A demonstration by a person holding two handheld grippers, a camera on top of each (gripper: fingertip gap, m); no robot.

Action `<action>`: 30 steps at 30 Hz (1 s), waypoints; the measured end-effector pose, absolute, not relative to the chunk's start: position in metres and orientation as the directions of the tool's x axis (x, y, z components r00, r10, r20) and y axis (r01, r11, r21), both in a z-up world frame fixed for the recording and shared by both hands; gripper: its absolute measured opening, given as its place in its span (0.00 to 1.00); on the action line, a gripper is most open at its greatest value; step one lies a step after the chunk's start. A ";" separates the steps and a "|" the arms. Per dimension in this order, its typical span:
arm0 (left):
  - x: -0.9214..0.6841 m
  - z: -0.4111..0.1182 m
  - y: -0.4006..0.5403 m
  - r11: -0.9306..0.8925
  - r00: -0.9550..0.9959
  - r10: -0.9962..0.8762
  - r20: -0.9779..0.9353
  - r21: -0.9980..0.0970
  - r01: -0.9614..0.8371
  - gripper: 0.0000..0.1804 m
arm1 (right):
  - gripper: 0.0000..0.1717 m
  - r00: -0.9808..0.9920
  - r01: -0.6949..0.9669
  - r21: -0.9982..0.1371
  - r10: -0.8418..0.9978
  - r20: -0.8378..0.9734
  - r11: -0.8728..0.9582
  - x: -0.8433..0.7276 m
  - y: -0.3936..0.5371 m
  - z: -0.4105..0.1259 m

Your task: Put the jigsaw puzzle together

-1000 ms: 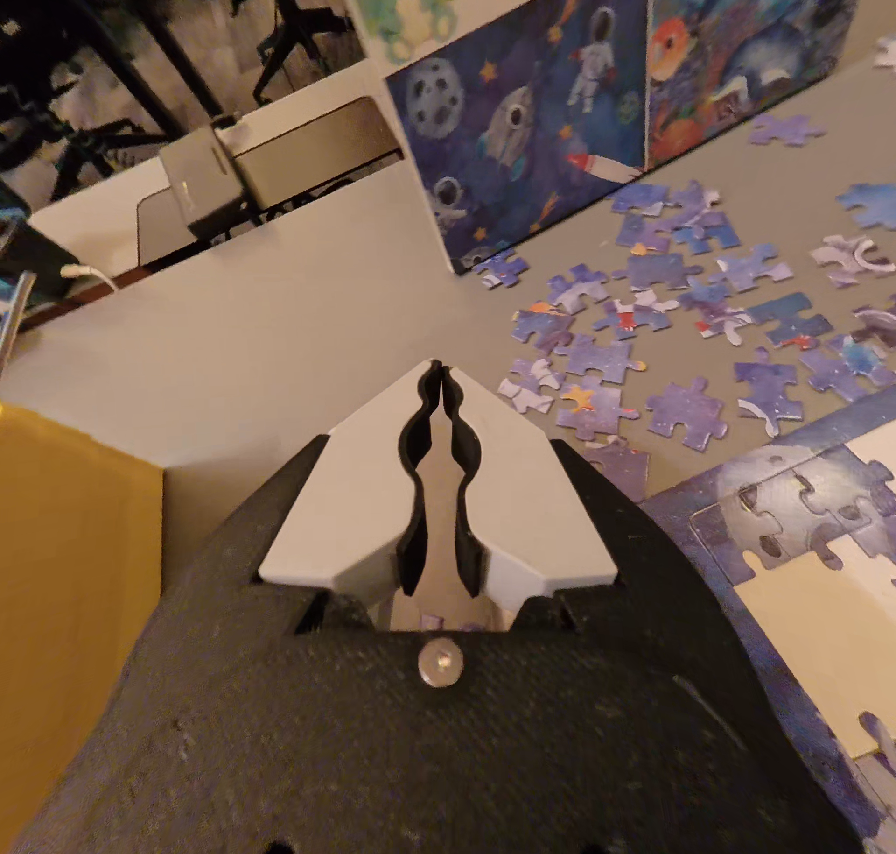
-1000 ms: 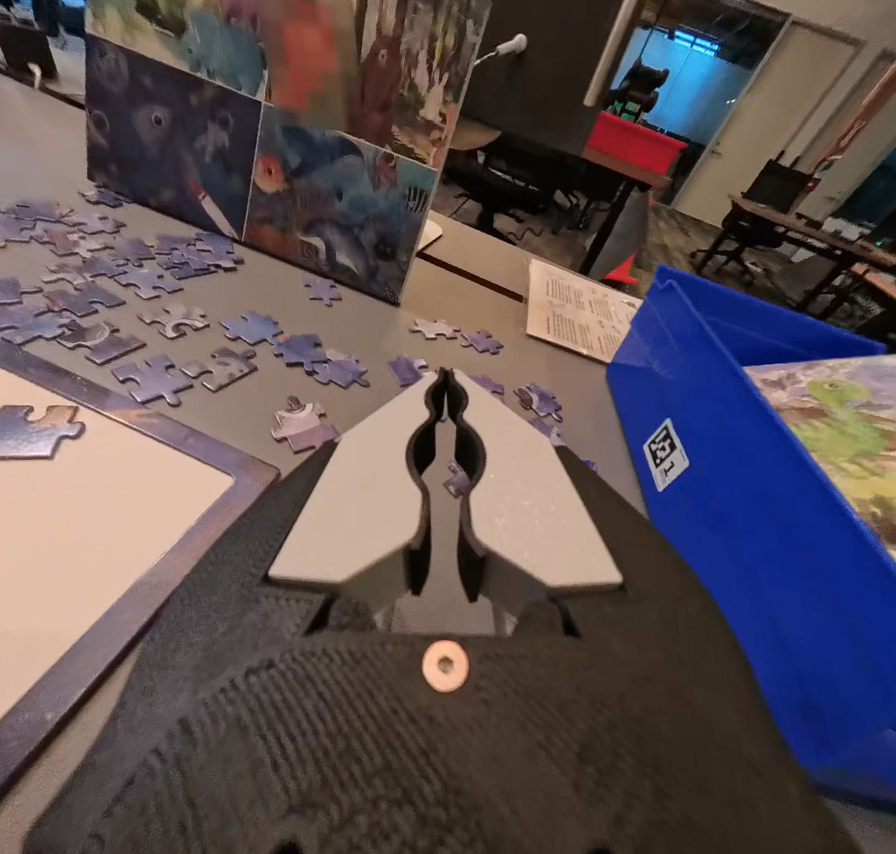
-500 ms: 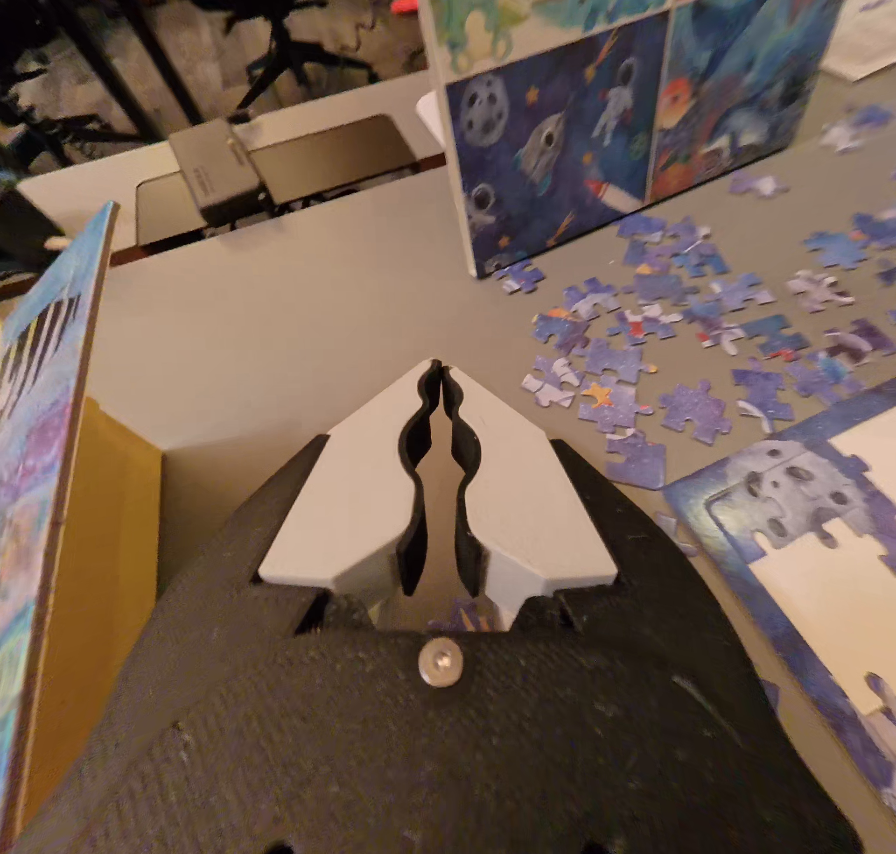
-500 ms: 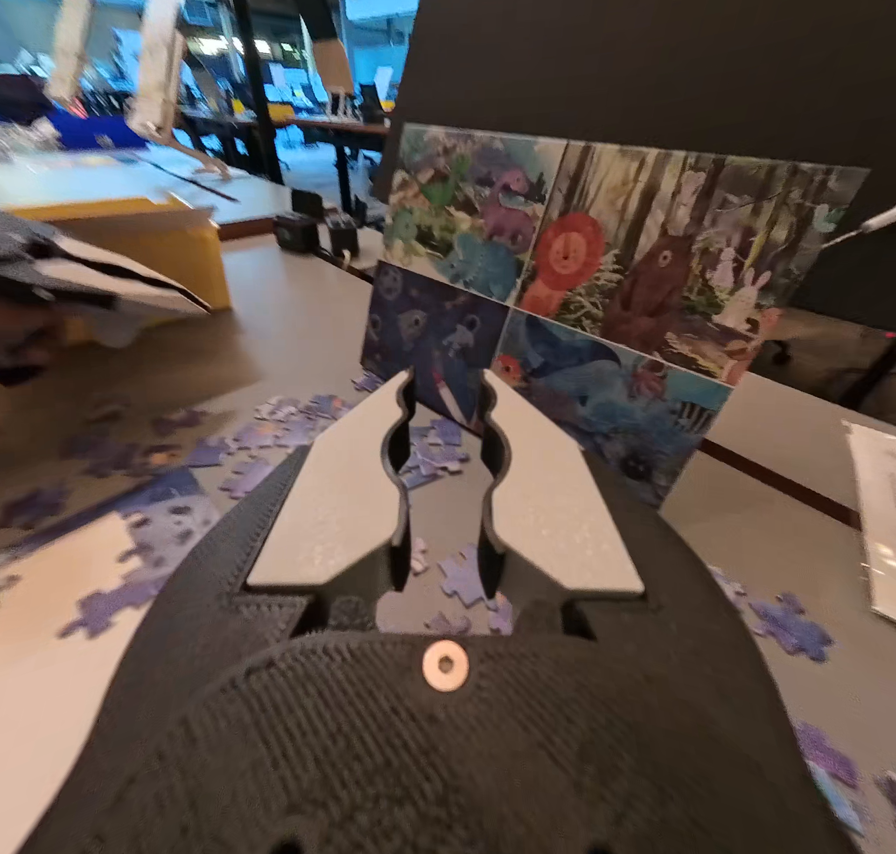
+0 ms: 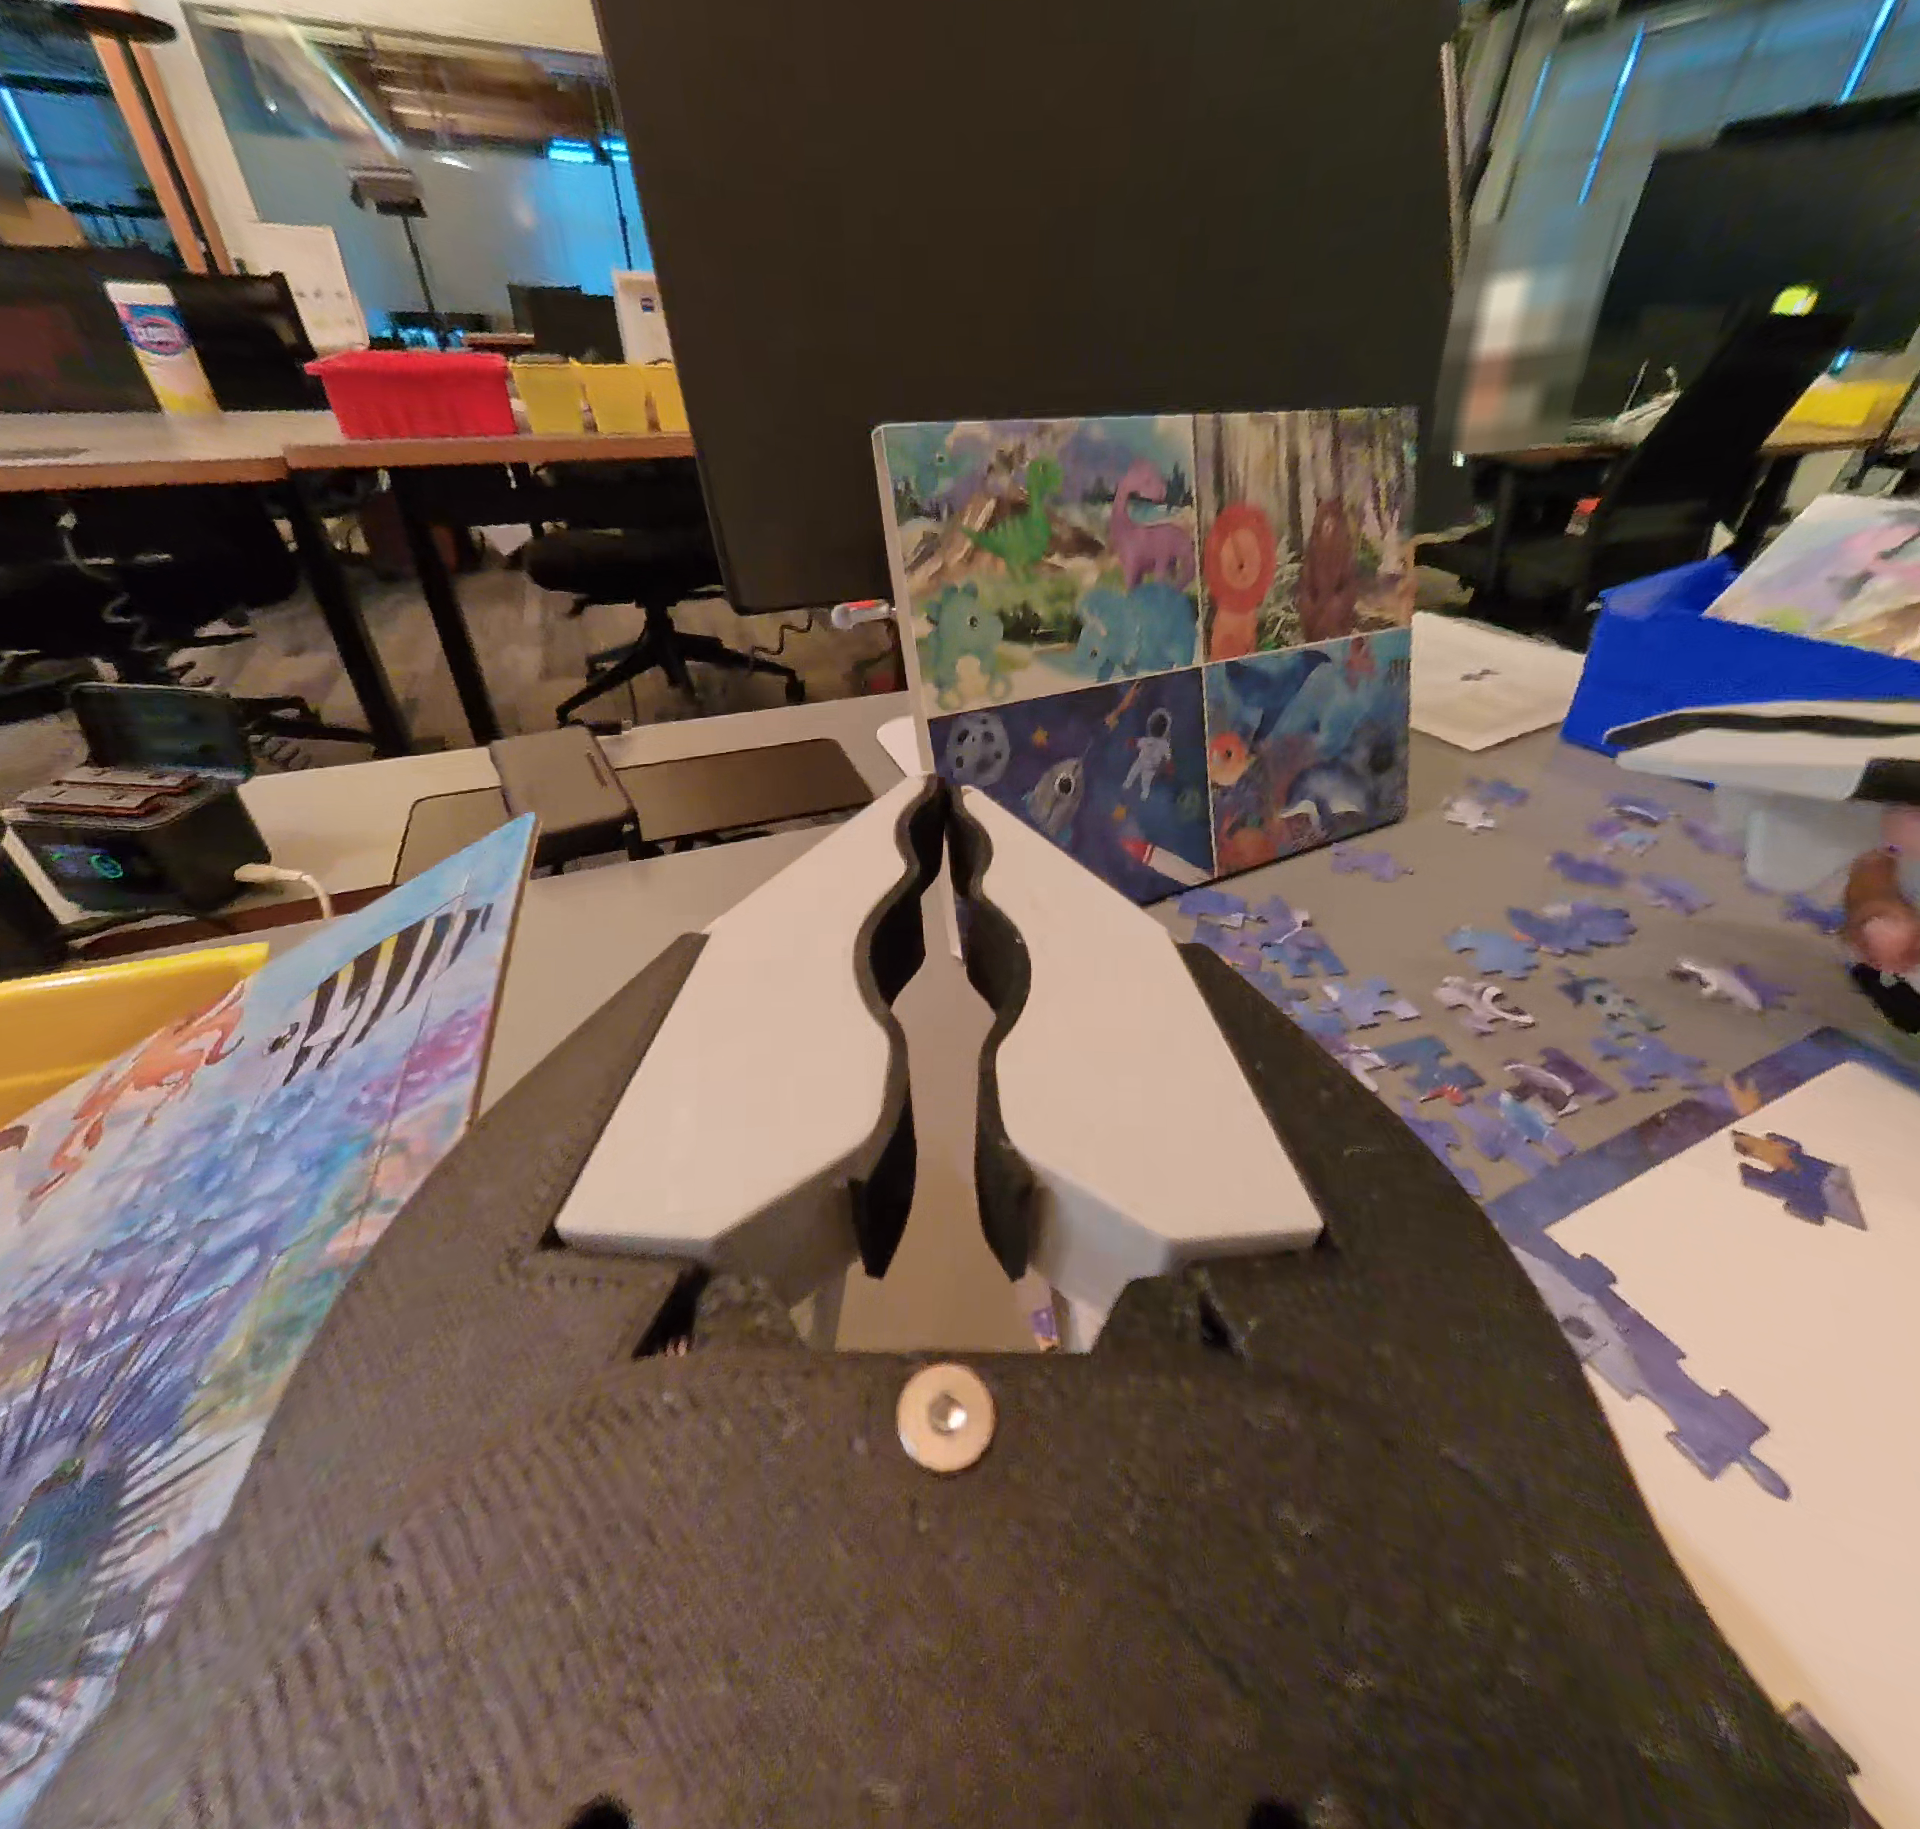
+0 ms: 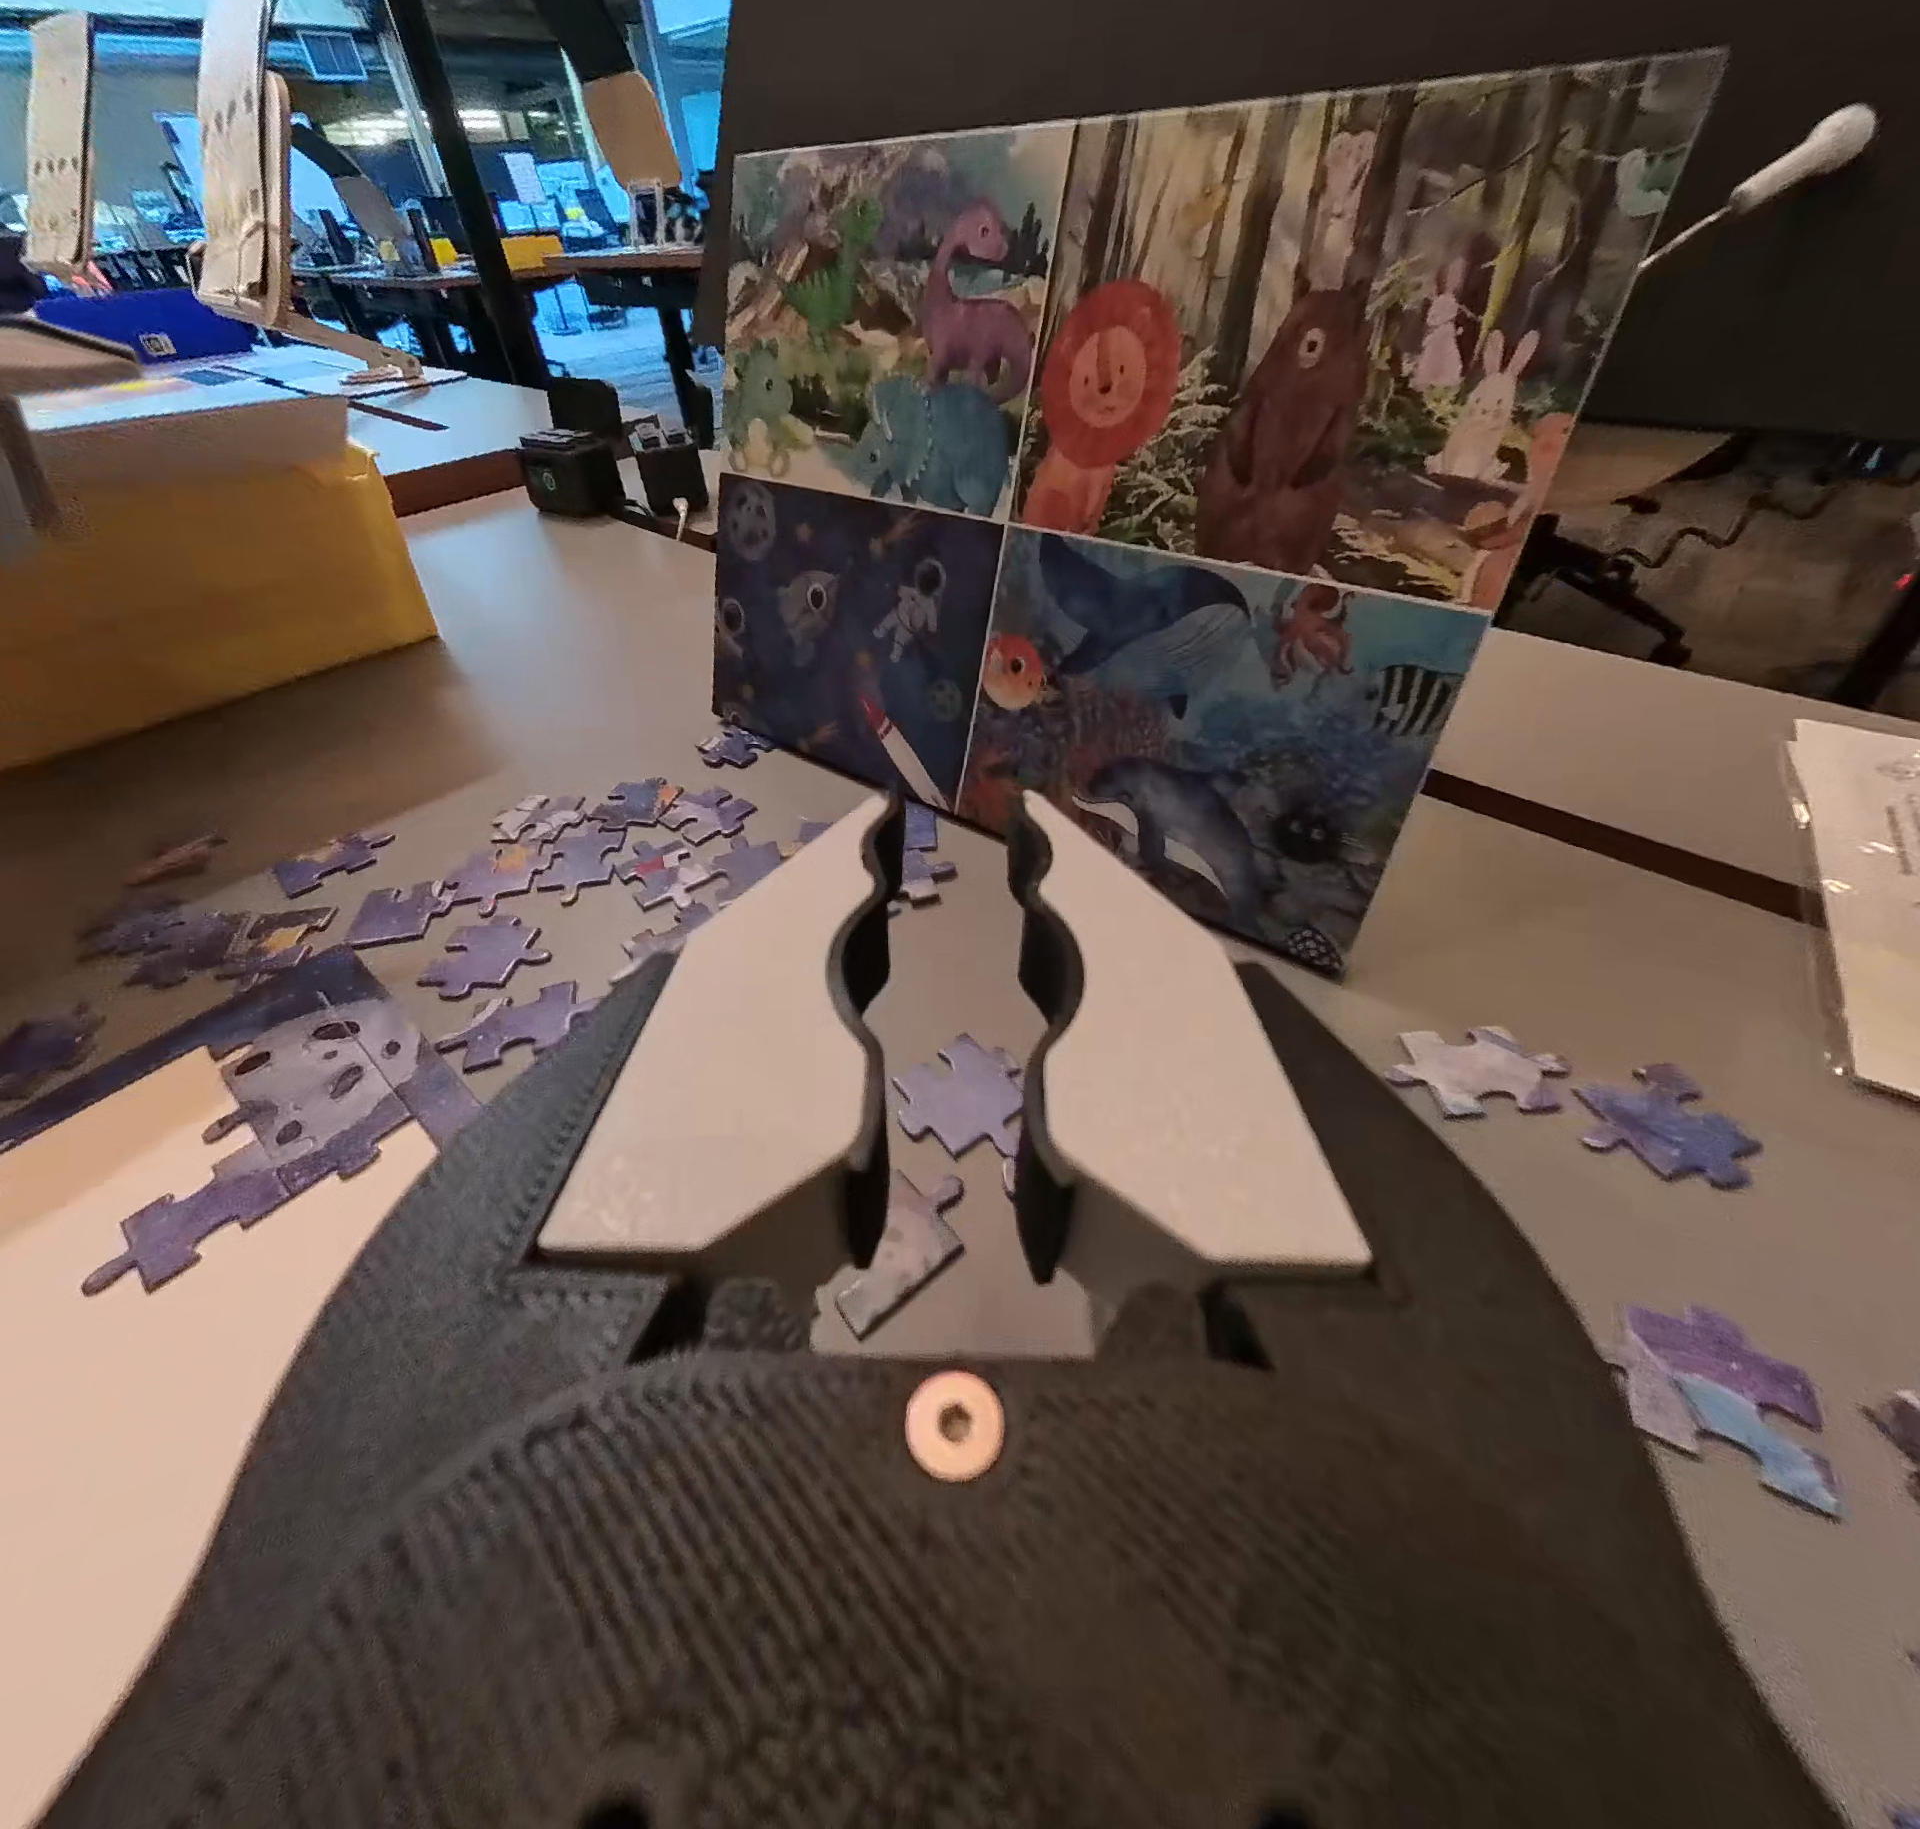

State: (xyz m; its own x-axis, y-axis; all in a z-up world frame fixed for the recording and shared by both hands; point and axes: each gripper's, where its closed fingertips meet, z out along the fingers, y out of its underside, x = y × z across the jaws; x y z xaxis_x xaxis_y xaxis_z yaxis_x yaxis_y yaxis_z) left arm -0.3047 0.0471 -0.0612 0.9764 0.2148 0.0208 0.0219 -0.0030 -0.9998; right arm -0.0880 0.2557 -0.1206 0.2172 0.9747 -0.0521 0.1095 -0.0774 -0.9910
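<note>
**Both grippers raised over a puzzle table, neither holding a piece**

The grey table (image 6: pixel 582 616) carries the largest item, an upright picture board (image 6: pixel 1195 491) in four panels: dinosaurs, forest animals, space and sea. It stands at the far side, in front of a black partition (image 5: pixel 1018 221).

A puzzle tray (image 5: pixel 1745 1291) with a dark blue border and pale centre lies near the front edge, a few pieces already seated along its rim. To the left sits a yellow bin (image 6: pixel 197 595), with a finished sea-scene puzzle (image 5: pixel 239 1187) leaning just beside it. A blue bin (image 5: pixel 1704 667) stands at the right.

Loose blue and purple puzzle pieces (image 6: pixel 488 886) lie scattered between board and tray.

Left gripper (image 5: pixel 943 792): tips together, nothing between them, held above the table.

Right gripper (image 6: pixel 951 813): fingers apart, nothing gripped; loose pieces on the table show through the gap.
</note>
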 end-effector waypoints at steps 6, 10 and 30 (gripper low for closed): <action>-0.305 -0.065 0.049 -0.021 0.976 0.218 0.017 -1.000 0.023 0.00 | 0.10 0.206 0.134 -0.990 0.978 -0.024 -0.052 -0.093 0.251 -0.125; -0.305 -0.064 0.049 -0.013 0.976 0.217 0.026 -0.999 0.029 0.00 | 0.09 0.204 0.138 -0.989 0.979 -0.020 -0.049 -0.094 0.251 -0.128; -0.293 -0.067 0.053 0.020 0.983 0.126 0.137 -0.991 0.135 0.00 | 0.08 0.201 0.068 -0.996 0.979 -0.042 -0.057 -0.085 0.250 -0.106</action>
State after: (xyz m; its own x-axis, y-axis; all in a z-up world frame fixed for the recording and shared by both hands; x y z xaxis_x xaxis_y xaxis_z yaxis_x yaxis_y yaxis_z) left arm -0.2927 0.0534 -0.0665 0.9825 0.1262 0.1368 0.1353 0.0202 -0.9906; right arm -0.0848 0.2505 -0.1056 0.2008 0.9787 -0.0419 0.0685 -0.0567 -0.9960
